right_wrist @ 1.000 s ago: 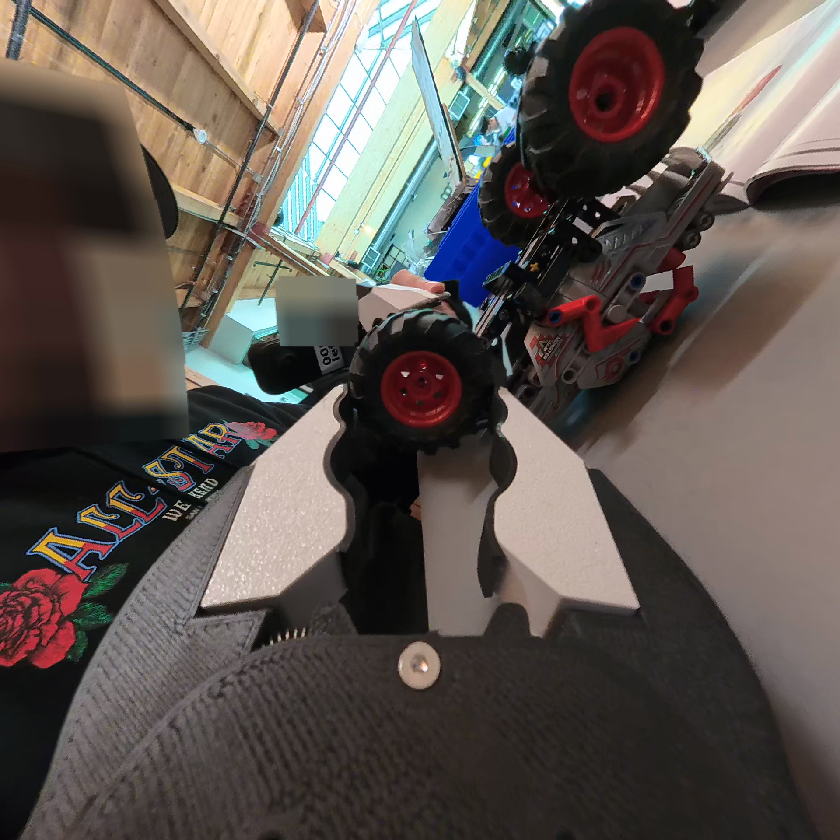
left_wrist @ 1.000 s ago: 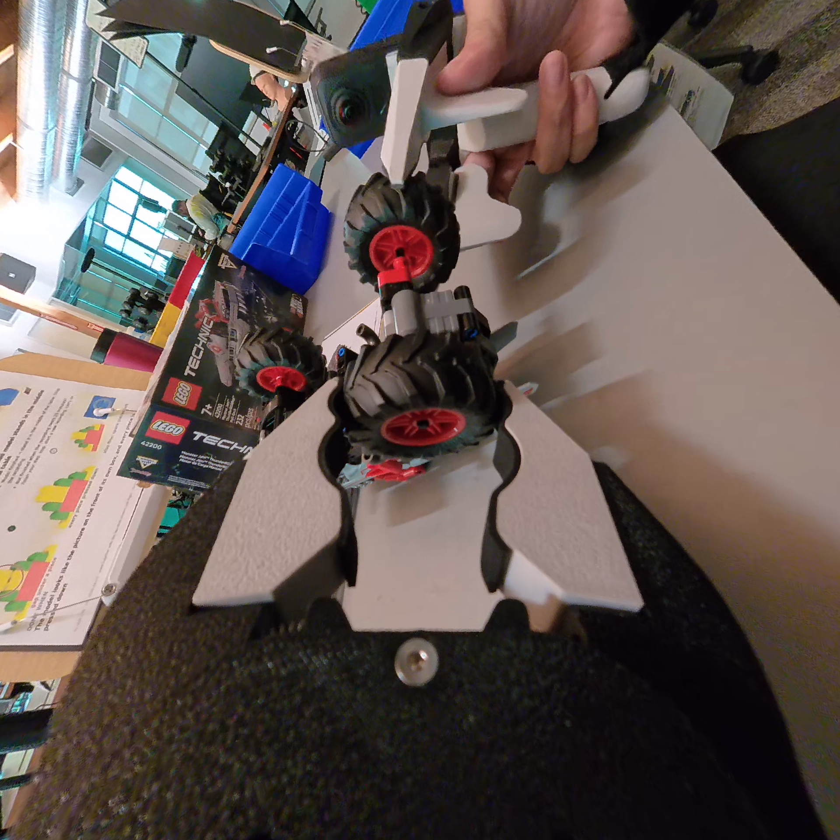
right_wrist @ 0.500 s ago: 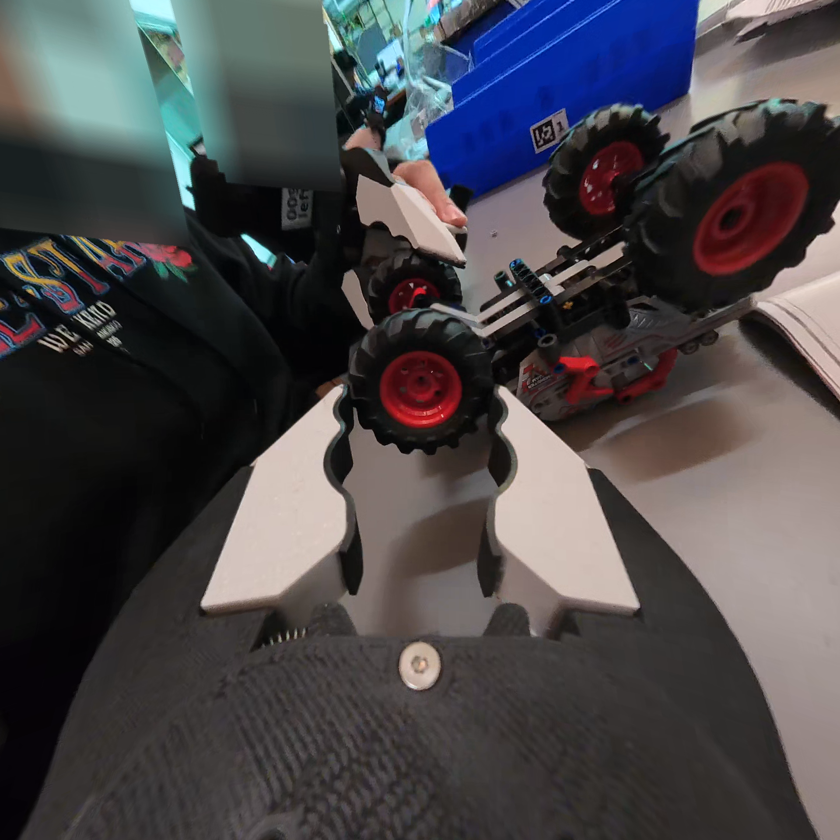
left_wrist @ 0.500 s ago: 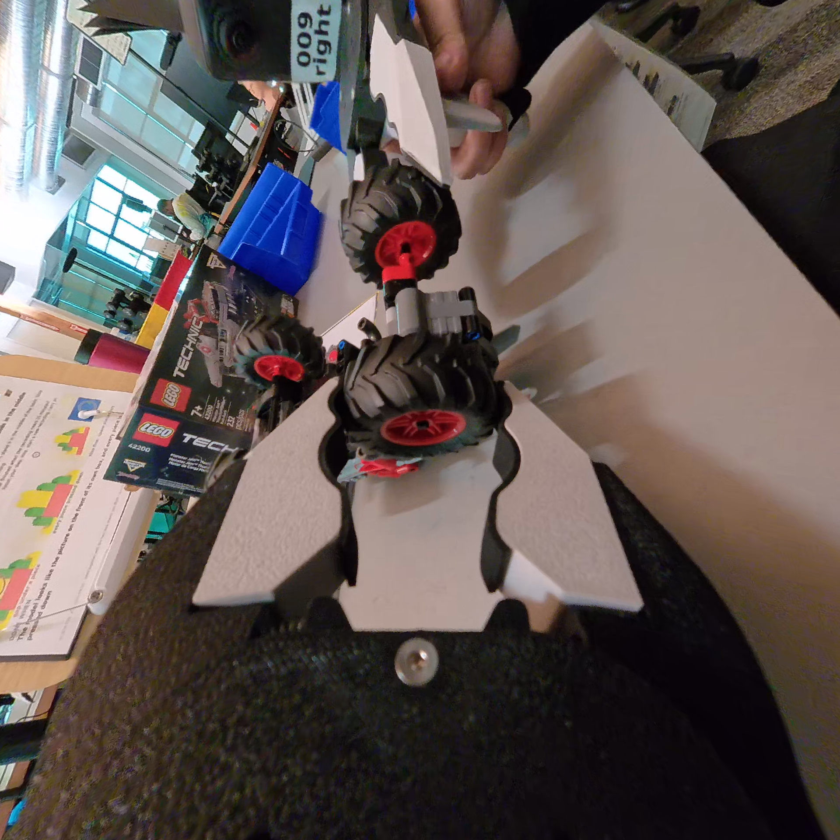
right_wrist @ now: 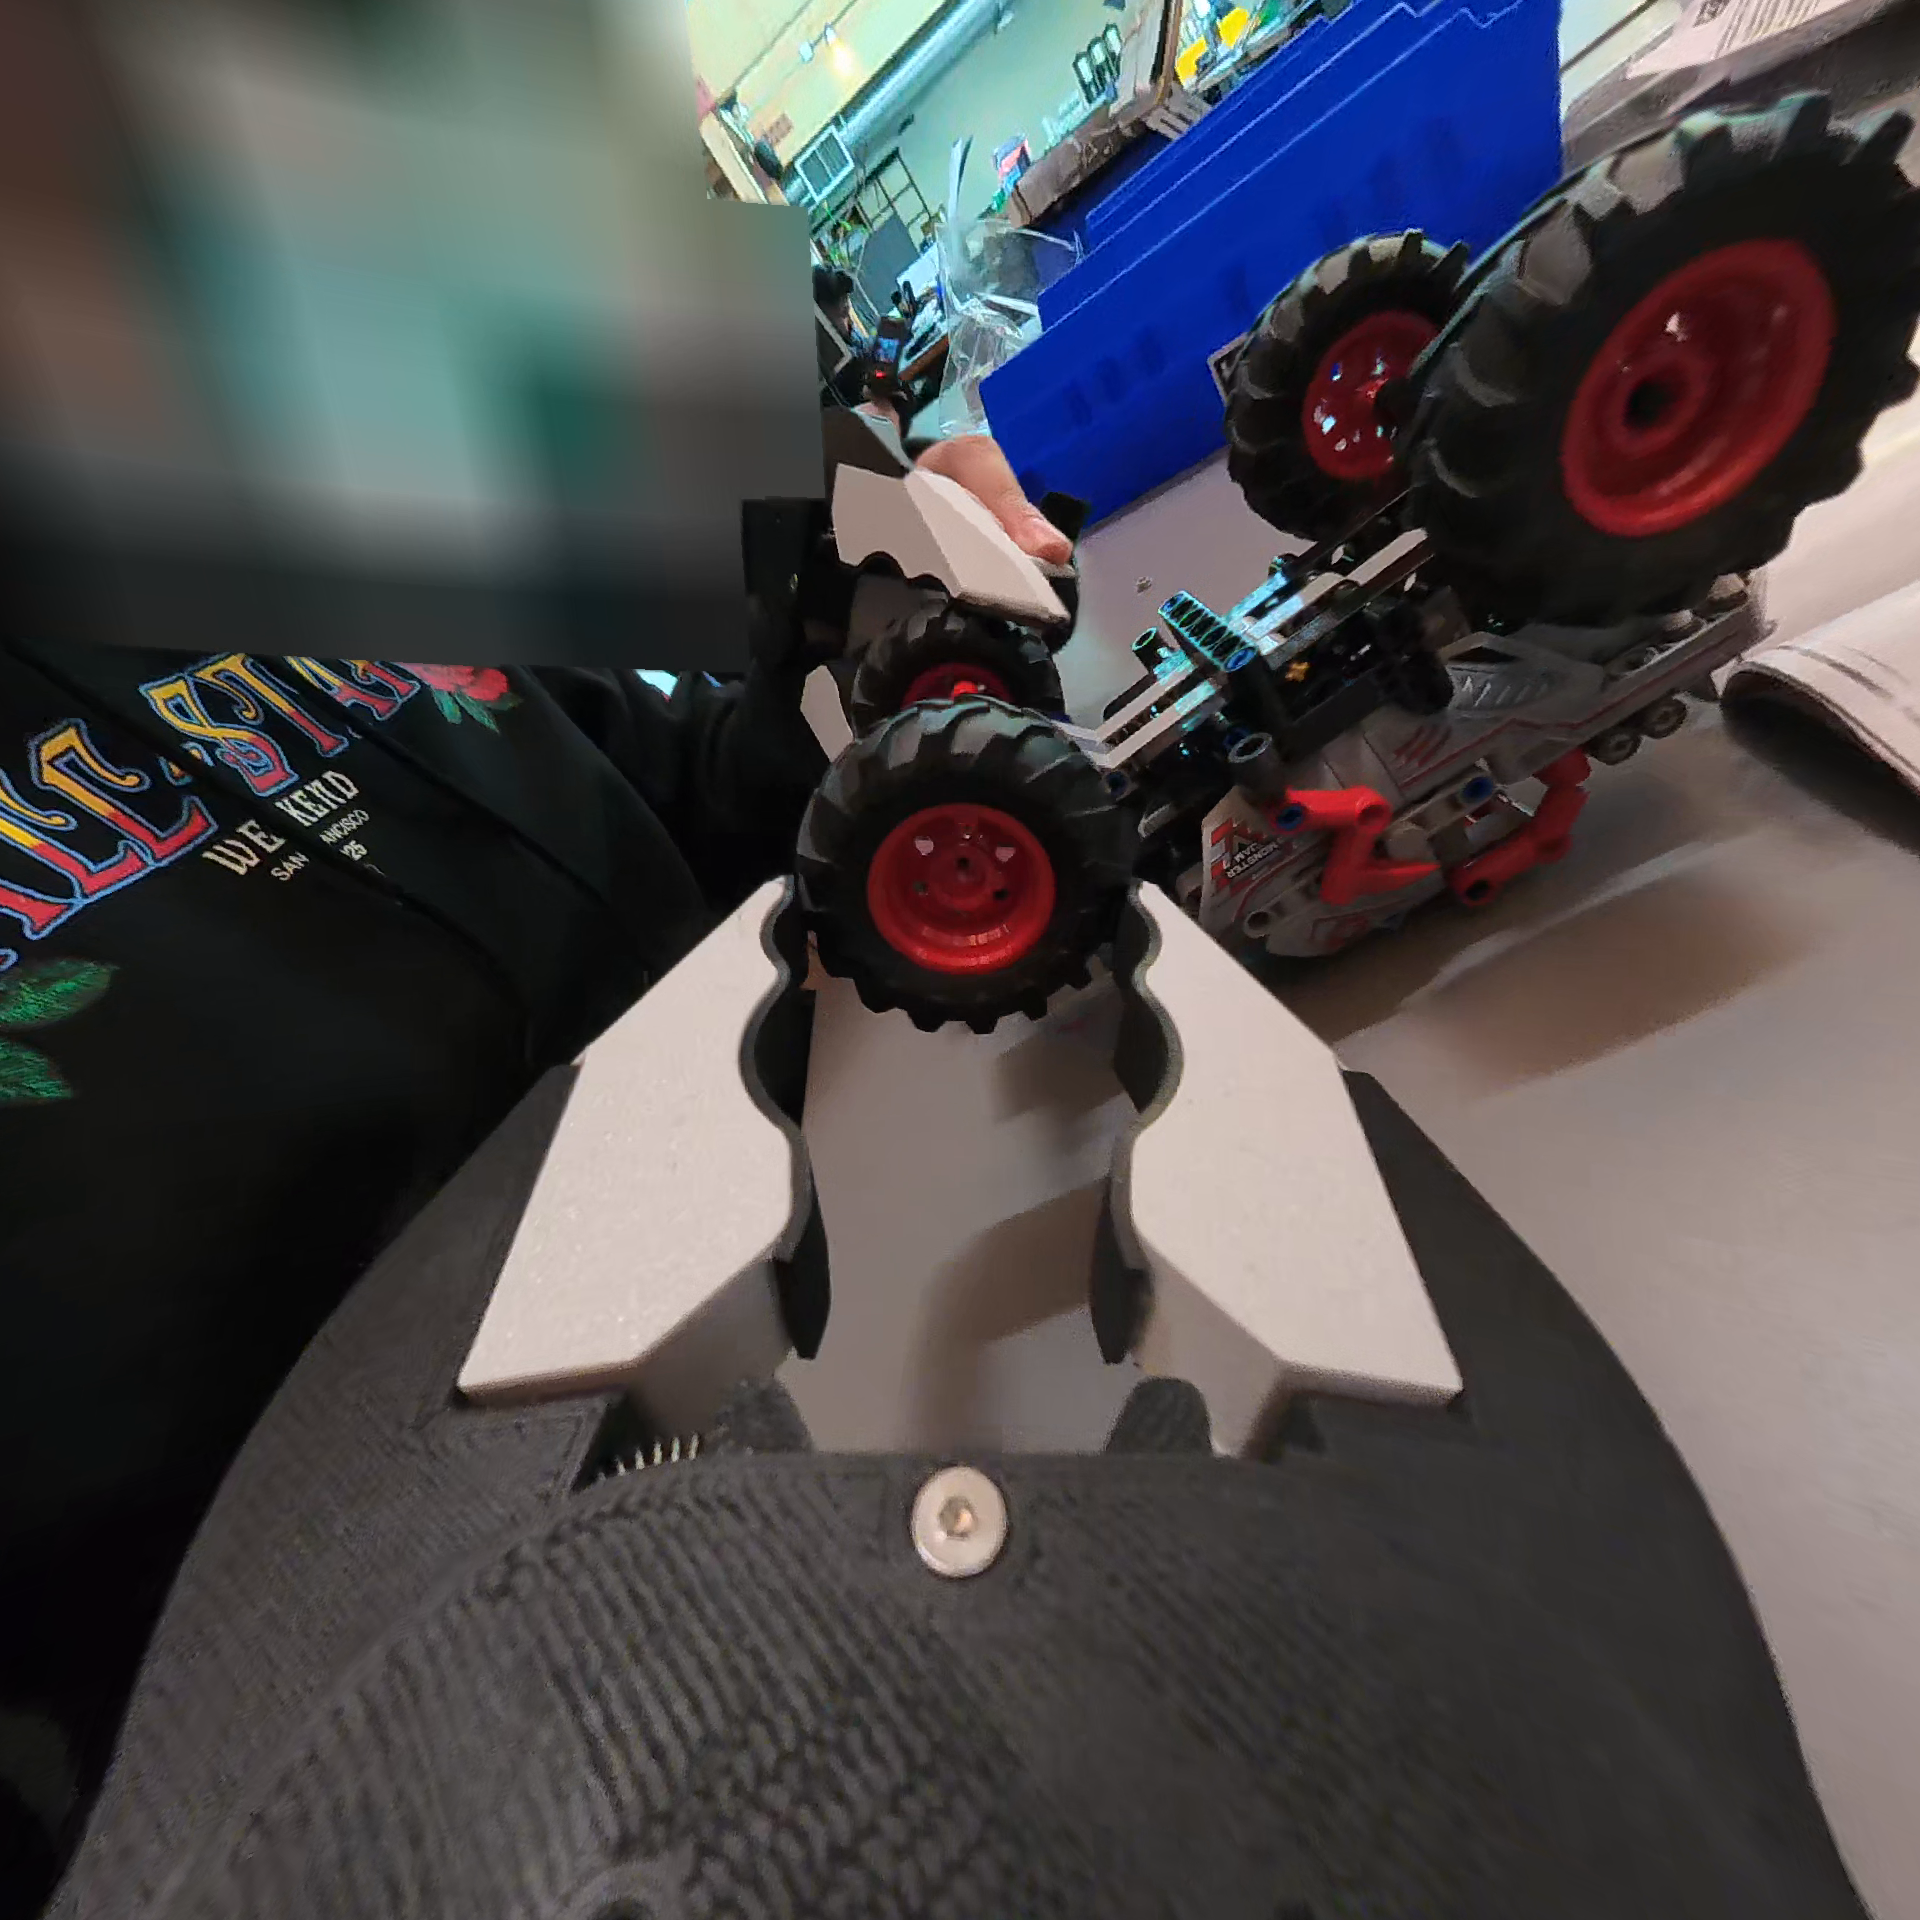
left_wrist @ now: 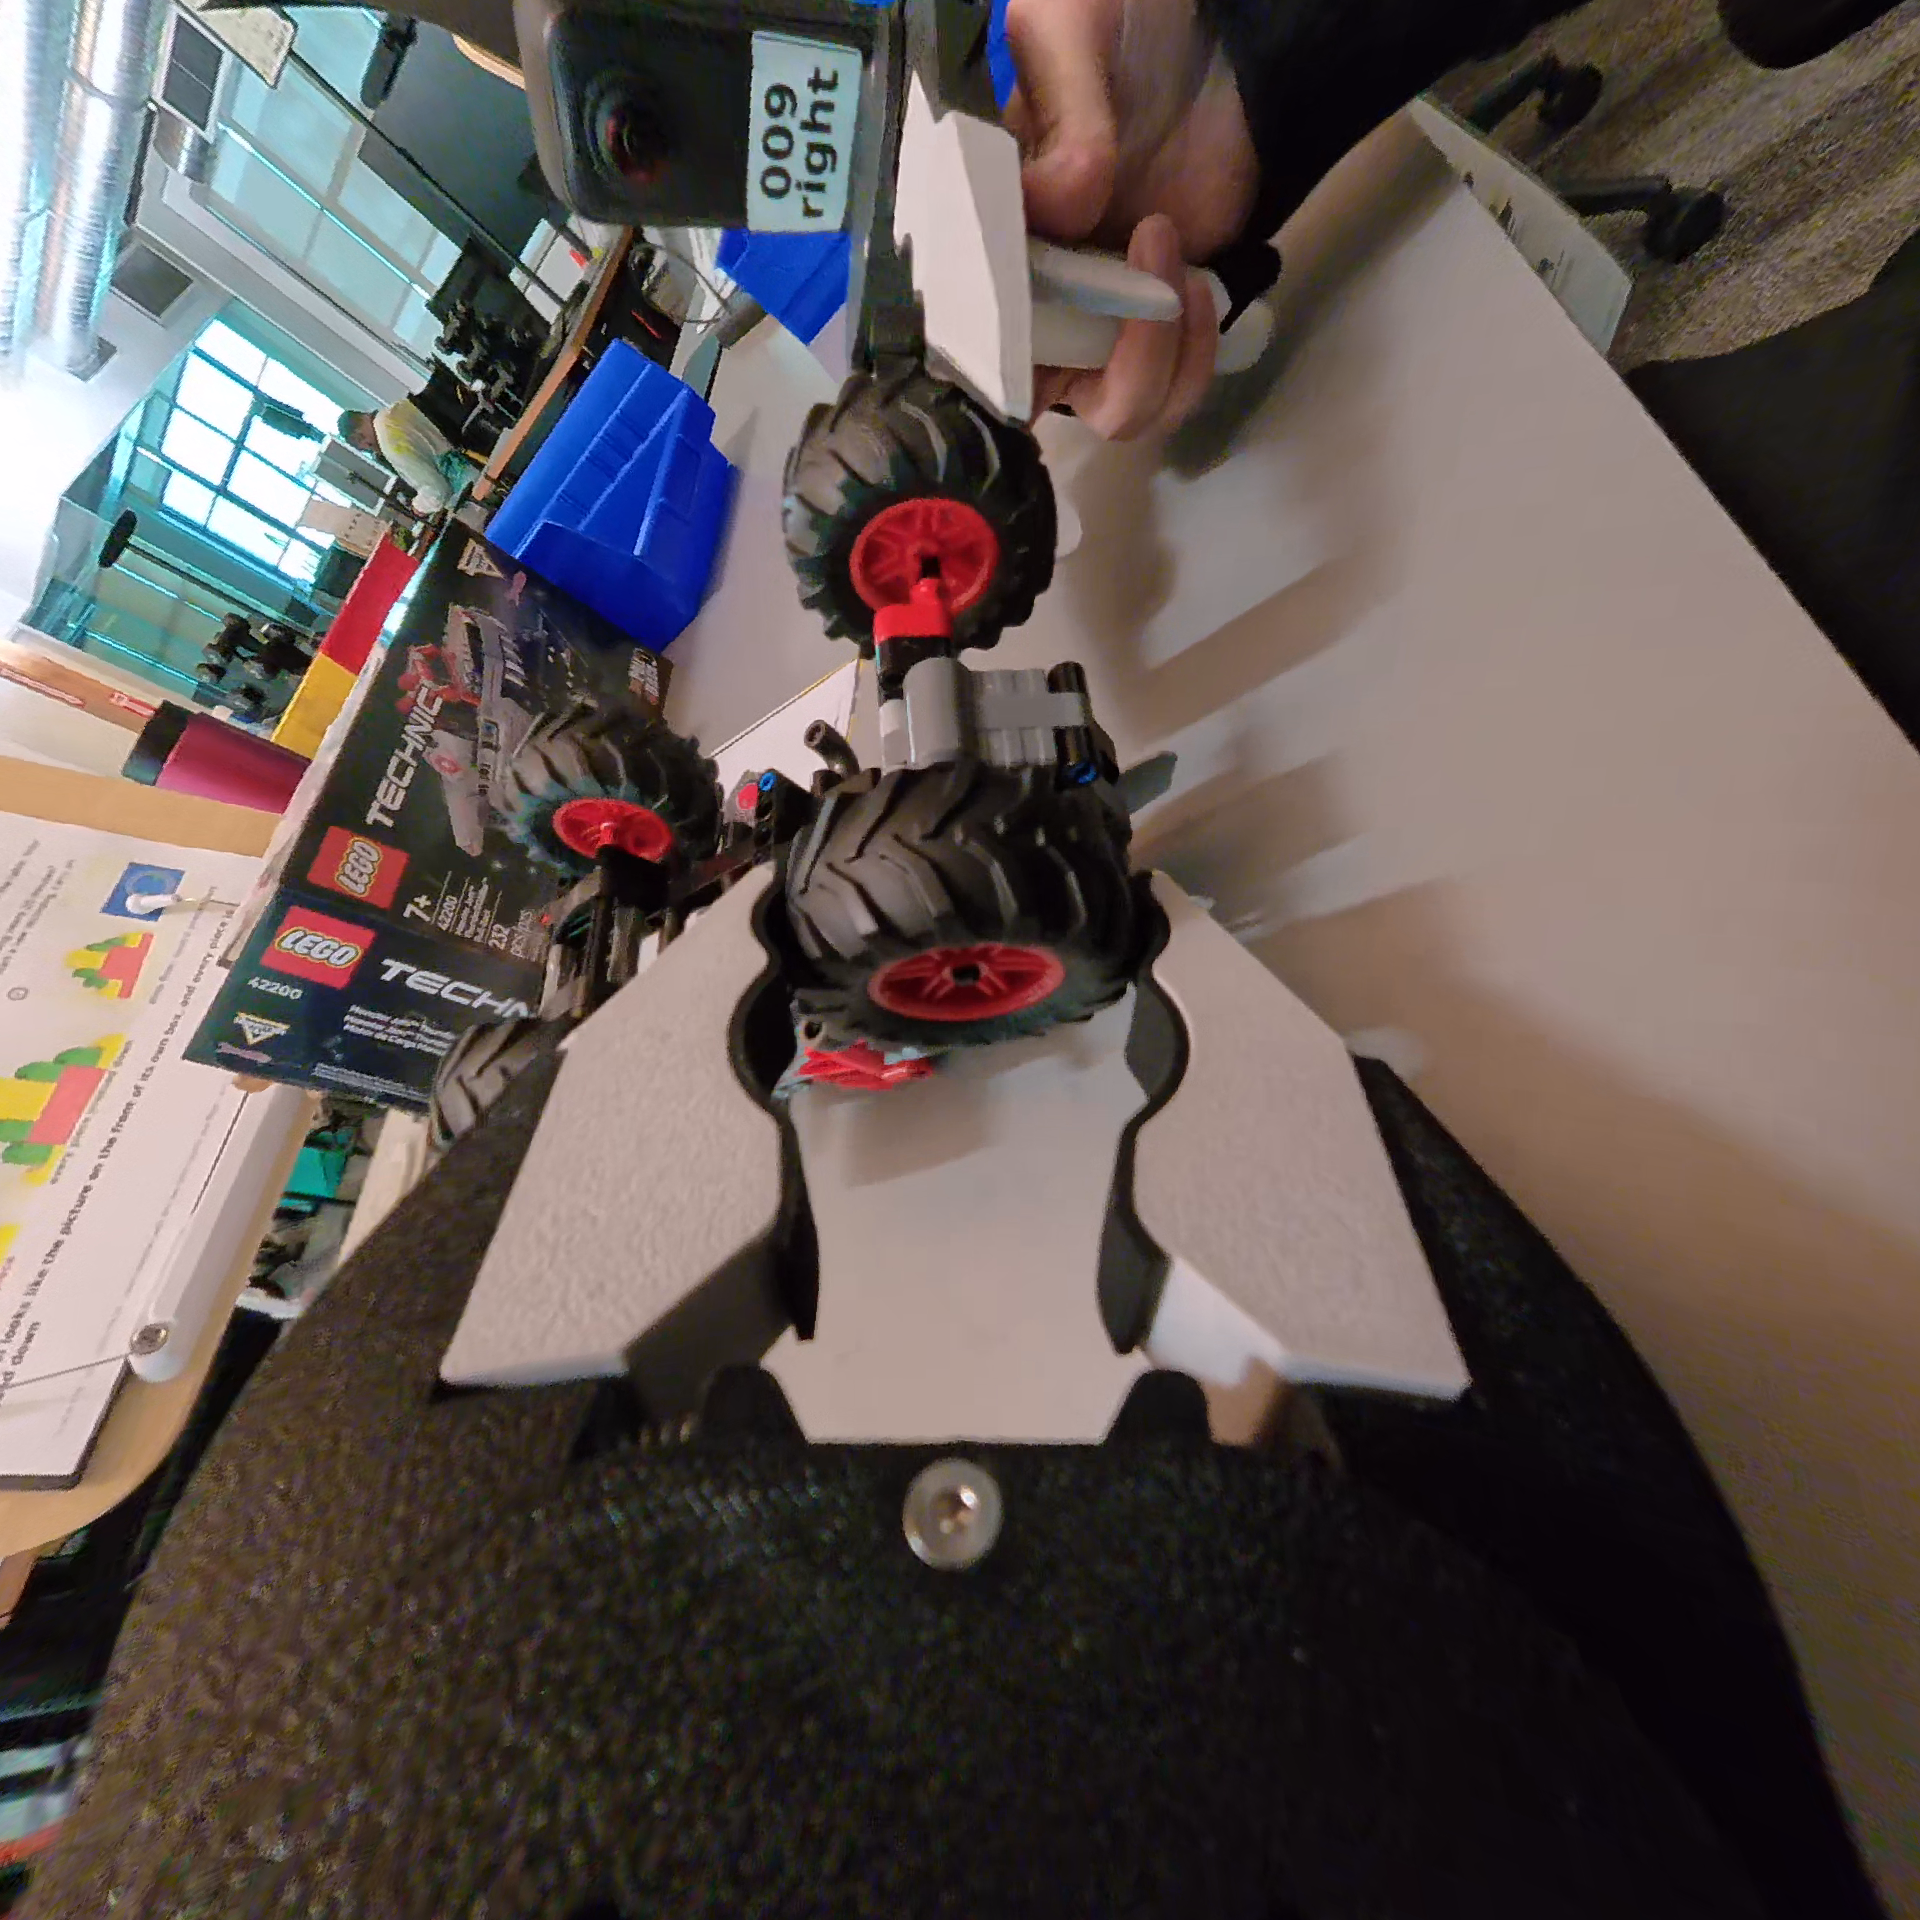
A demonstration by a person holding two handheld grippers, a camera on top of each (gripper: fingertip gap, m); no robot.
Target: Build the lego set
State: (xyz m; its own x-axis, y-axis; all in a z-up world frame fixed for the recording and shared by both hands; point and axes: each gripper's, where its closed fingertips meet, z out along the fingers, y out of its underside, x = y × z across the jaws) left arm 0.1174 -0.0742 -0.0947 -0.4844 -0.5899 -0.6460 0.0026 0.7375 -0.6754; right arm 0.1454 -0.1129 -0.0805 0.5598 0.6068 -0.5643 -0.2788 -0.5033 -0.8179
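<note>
Your lego truck [right_wrist: 1382, 790] lies upside down on the pale table [right_wrist: 1662, 1195], its grey body with red struts against the tabletop and its black tyres with red hubs in the air. You have it by two wheels at one end. Your left gripper [left_wrist: 956, 966] is clamped on the near wheel [left_wrist: 961, 925], its white fingers pressing the tread from both sides. Your right gripper [right_wrist: 961, 914] is clamped on the opposite wheel [right_wrist: 961, 883] in the same way, tyre caught between the finger tips.

Your left wrist view shows what the other cannot: the short red axle stub and the grey block [left_wrist: 977, 717] joining the two gripped wheels, with the far wheel [left_wrist: 920, 525] seated on the stub and your right hand [left_wrist: 1122, 208] wrapped around that gripper's handle above it. It also shows the set's dark box [left_wrist: 416, 862] lying flat beside the truck, a blue bin [left_wrist: 613, 520] beyond it, and a sheet with coloured brick pictures [left_wrist: 83, 1091] at the left edge.

Your right wrist view gives the truck's full length instead: the black beam chassis [right_wrist: 1299, 634], the other two wheels raised at the far end, the larger-looking one [right_wrist: 1683, 364] nearest the lens and a second [right_wrist: 1351, 384] behind it. Your left gripper's white fingers [right_wrist: 945, 540] show past the near tyre, closed on their wheel. A big blue bin [right_wrist: 1278, 239] stands behind the truck, and an open booklet [right_wrist: 1839, 696] lies just beside its far end
</note>
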